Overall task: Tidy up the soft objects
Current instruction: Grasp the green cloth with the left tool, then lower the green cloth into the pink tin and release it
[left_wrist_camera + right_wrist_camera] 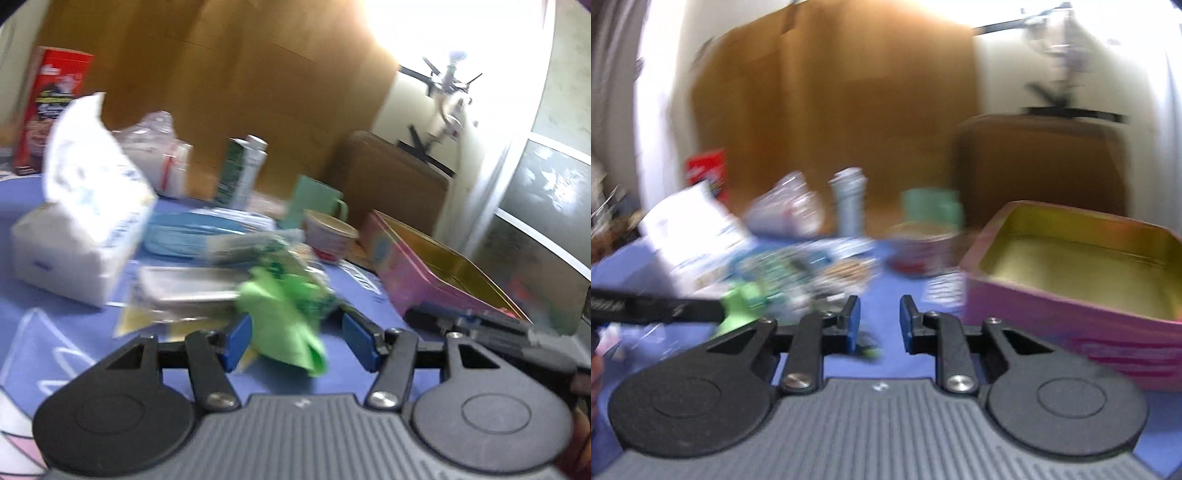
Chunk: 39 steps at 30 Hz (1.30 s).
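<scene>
A: Starting at the left, what sits on the blue tabletop [55, 317]?

B: A white tissue pack [79, 236], then a flat clear packet [184, 291], then a green cloth [284, 317].

A: Does the left claw [303, 341] have the cloth?

B: The cloth lies between its blue pads [238, 341], against the left one; the right one stands clear. Blur hides any real pinch.

A: And further right?

B: A small cup [330, 234], then the pink tin [439, 273], open, with a gold inside.

A: The right claw [877, 323]?

B: Narrow gap, nothing between the pads, bare tabletop below. The tin [1082, 280] sits just to its right; the green cloth [740, 306] is off to its left.
</scene>
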Each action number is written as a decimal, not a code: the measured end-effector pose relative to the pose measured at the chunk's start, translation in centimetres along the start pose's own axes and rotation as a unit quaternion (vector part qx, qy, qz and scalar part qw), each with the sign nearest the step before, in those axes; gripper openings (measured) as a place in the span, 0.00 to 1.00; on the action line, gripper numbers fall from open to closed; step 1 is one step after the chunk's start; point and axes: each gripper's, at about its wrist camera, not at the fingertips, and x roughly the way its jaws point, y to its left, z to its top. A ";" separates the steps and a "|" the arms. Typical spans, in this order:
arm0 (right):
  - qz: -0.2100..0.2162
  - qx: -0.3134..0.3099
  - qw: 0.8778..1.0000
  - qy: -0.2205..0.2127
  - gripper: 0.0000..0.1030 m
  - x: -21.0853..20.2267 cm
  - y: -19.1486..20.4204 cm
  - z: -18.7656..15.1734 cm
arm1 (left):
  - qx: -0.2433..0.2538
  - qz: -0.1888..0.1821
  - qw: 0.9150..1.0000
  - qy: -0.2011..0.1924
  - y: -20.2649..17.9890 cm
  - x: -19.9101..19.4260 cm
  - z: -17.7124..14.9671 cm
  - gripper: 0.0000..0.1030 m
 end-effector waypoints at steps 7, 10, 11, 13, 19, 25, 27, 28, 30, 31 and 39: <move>0.074 -0.024 0.993 0.092 0.27 4.5 5.0 -0.6 | -0.052 -0.001 0.998 -0.023 1.6 -0.4 -0.4 0.53; 0.086 -0.014 0.989 0.119 0.38 6.6 5.3 -0.1 | -0.054 -0.009 0.998 -0.031 1.7 -0.9 -0.8 0.53; 0.087 -0.012 0.988 0.126 0.40 7.0 5.3 -0.1 | -0.051 -0.009 0.998 -0.031 1.5 -0.9 -0.8 0.53; 0.088 -0.011 0.987 0.133 0.39 7.7 5.6 -0.5 | -0.045 -0.012 0.998 -0.029 1.5 -0.7 -0.7 0.53; 0.110 -0.025 0.986 0.122 0.06 6.0 6.1 -1.0 | -0.018 -0.035 0.999 -0.010 1.3 -0.2 -0.4 0.53; 0.141 -0.042 0.982 0.120 0.06 0.3 6.0 -3.2 | -0.017 -0.095 0.994 0.053 -0.4 -1.2 -2.3 0.53; 0.144 -0.056 0.982 0.113 0.06 -1.4 6.4 -4.0 | -0.005 -0.085 0.993 0.075 -1.2 -1.3 -3.3 0.53; 0.140 -0.065 0.982 0.107 0.06 -1.9 6.7 -4.3 | -0.005 -0.079 0.993 0.086 -1.4 -1.1 -3.5 0.53; 0.135 -0.075 0.983 0.101 0.06 -2.2 7.2 -4.6 | -0.014 -0.078 0.992 0.100 -1.7 -0.6 -3.9 0.53; 0.138 -0.074 0.983 0.102 0.07 -2.1 7.3 -4.7 | -0.020 -0.083 0.991 0.104 -1.8 -0.4 -3.9 0.51; 0.142 -0.064 0.985 0.076 0.07 -2.7 5.9 -5.0 | -0.029 -0.126 0.983 0.127 -4.1 2.1 -2.5 0.22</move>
